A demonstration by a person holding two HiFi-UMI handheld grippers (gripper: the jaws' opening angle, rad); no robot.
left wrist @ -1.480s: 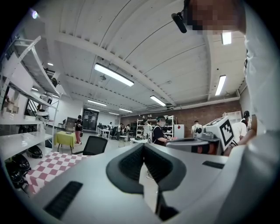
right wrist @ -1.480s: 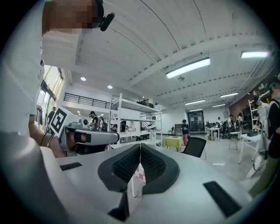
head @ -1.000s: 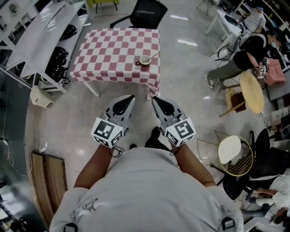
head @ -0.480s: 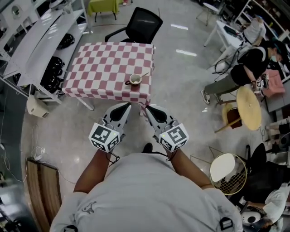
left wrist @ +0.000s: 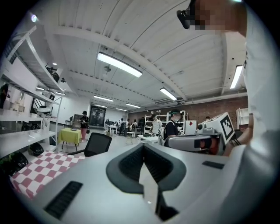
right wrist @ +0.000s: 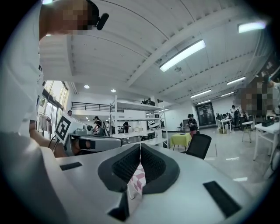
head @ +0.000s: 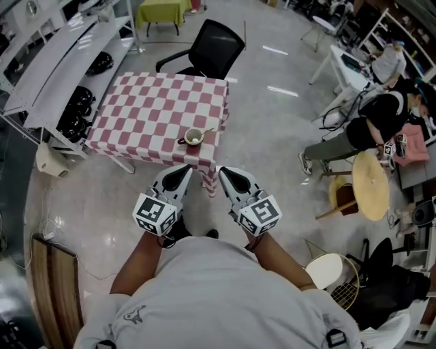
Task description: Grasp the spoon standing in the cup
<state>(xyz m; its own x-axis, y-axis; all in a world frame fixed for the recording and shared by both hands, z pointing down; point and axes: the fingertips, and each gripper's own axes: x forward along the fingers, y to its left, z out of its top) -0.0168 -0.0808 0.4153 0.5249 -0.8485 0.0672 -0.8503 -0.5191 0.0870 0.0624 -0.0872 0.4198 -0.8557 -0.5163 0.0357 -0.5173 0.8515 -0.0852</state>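
The left gripper (head: 186, 168) has its two jaws pressed together at the tips with nothing between them, as the left gripper view (left wrist: 143, 148) shows plainly, the ribbed dark pads (left wrist: 131, 162) meeting in a line with only bare floor visible in the slit behind them; the right gripper (head: 222, 170) is likewise fully closed and empty, its own pads (right wrist: 154, 165) touching in the right gripper view (right wrist: 140, 146), and a strip of red-and-white checked cloth shows through the gap behind them; both tools are held side by side, close to the person's body, pointing forward, with their marker cubes towards the wearer; ahead of the two sets of tips stands a table with a checked tablecloth (head: 153, 109), whose near edge lies just beyond them in the head view; the cup (head: 193, 137) sits on that cloth close to the near edge and the corner on the right gripper's side, ahead of the left gripper's tip and a little towards the right gripper, clearly apart from both; the spoon (head: 206, 130) stands in the cup with its handle leaning out over the rim, away and towards the right gripper's side; beyond the table is a black office chair (head: 212, 42), and far ahead a small green-covered table (head: 162, 10); white shelving (head: 58, 58) runs along the left gripper's outer side.
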